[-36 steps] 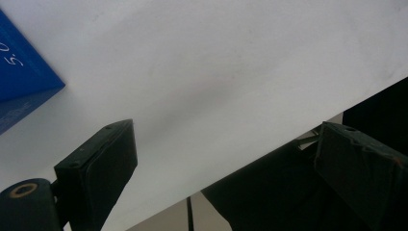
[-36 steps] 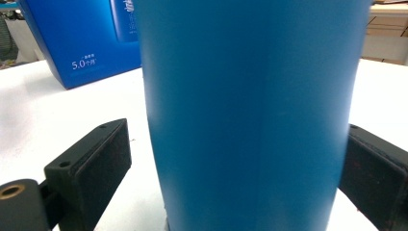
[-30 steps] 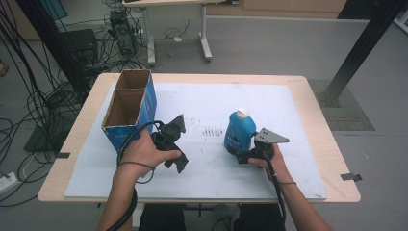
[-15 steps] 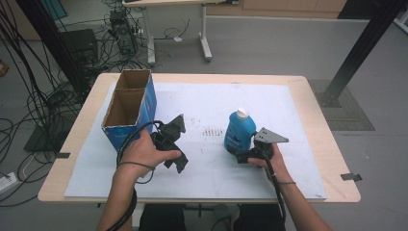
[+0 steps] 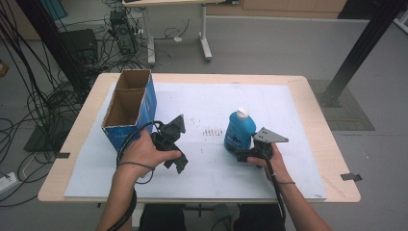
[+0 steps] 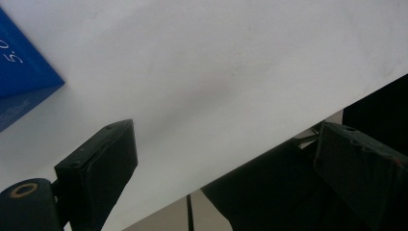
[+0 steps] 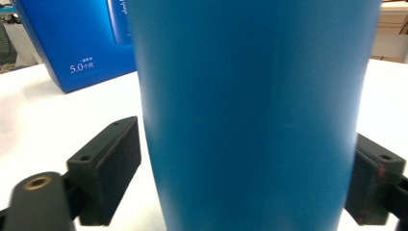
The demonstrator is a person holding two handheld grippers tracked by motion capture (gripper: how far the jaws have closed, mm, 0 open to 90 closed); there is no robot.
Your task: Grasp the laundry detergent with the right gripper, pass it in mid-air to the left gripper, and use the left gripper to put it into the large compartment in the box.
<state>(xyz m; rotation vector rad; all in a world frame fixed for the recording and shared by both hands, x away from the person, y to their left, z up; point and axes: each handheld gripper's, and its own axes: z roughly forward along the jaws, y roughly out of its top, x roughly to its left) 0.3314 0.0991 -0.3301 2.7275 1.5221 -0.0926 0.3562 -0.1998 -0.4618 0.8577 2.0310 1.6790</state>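
Two grippers flank the bottle [image 5: 239, 131]: right gripper [image 5: 246, 155], jaws just closing around it, left pad apart; left gripper [image 5: 175, 147] wide, empty.

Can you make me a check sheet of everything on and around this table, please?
Surface: white sheet over a wooden table, small dark marks mid-sheet.
Job's things: blue bottle with white cap, upright; open blue box at the left, nothing seen inside.
Clutter: nothing seen.
Grippers: right gripper has the bottle between its jaws, which have just been closing; the right pad looks against it, a small gap at the left. Left gripper open, nothing between its jaws.
Cables: one trails from each gripper; many on the floor at left.
Surroundings: grey floor, another table's legs, a black post.
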